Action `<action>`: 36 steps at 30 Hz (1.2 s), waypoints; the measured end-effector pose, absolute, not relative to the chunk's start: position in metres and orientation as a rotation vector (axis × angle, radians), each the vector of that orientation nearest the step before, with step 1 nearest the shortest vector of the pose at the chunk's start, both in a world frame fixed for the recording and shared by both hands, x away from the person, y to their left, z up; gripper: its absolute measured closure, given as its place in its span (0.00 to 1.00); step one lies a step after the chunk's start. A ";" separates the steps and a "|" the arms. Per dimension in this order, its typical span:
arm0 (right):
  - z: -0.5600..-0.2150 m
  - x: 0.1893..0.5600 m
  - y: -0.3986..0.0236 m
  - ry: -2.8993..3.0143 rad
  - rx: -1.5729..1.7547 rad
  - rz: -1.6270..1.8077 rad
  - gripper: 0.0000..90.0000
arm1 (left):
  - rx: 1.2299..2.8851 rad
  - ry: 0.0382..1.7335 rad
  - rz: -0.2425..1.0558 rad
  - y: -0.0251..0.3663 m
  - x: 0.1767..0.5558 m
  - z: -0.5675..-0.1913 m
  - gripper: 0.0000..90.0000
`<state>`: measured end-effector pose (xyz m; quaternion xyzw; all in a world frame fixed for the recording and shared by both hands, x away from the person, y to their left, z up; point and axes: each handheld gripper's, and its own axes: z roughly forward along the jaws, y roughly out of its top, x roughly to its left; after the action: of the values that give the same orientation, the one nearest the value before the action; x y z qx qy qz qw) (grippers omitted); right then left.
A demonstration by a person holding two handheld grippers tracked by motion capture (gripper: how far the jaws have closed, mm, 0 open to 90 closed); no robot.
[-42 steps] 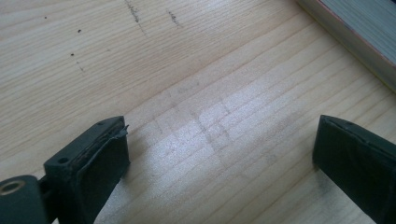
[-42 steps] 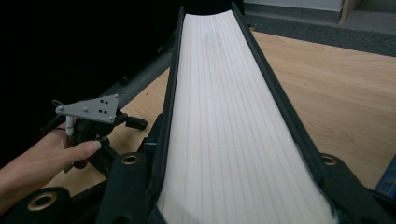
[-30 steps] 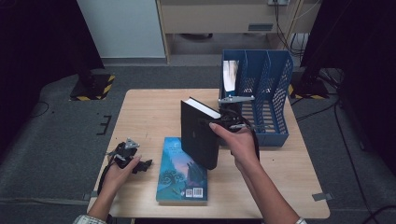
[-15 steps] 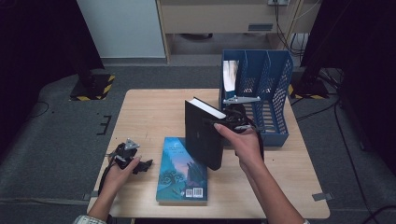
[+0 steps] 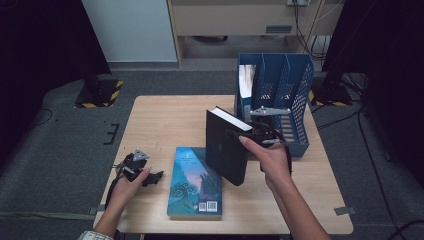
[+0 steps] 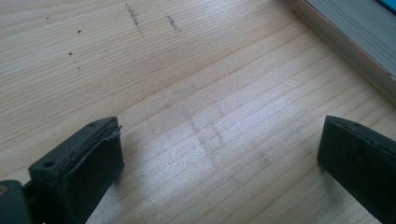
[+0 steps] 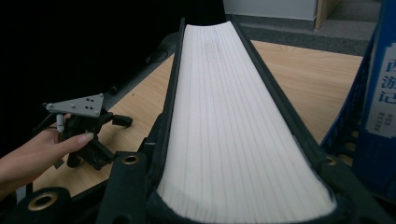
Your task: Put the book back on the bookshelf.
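A thick black book (image 5: 226, 150) stands upright and tilted above the table's middle. My right gripper (image 5: 252, 134) is shut on it from the right. Along that gripper's jaws, the book's white page edge (image 7: 233, 116) runs away between them, with my right gripper (image 7: 233, 196) clamping its near end. A blue-covered book (image 5: 196, 182) lies flat on the table, just left of the black one. My left gripper (image 5: 156, 176) rests on the wood at the left, held by a hand. Its jaws, seen from my left gripper (image 6: 219, 168), stand open over bare wood.
A blue file rack (image 5: 295, 95) stands at the table's back right, with a white-and-blue volume (image 5: 245, 82) in its left slot. The flat book's page edge (image 6: 355, 37) lies just ahead of the left jaws. Dark floor surrounds the wooden table (image 5: 165, 120).
The right gripper has carried the black book a little to the right, nearer the blue rack. The left gripper has stayed where it was.
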<state>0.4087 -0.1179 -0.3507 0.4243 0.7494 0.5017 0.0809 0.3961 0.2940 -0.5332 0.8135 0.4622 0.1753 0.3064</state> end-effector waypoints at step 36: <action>-0.333 0.379 -0.182 2.142 1.361 1.510 0.59 | 2.148 1.207 0.464 0.292 0.396 -0.534 0.00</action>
<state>0.3787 -0.1816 -0.3334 0.4588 0.7222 0.5090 0.0941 0.3964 0.2919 -0.5340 0.8141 0.4574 0.1760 0.3117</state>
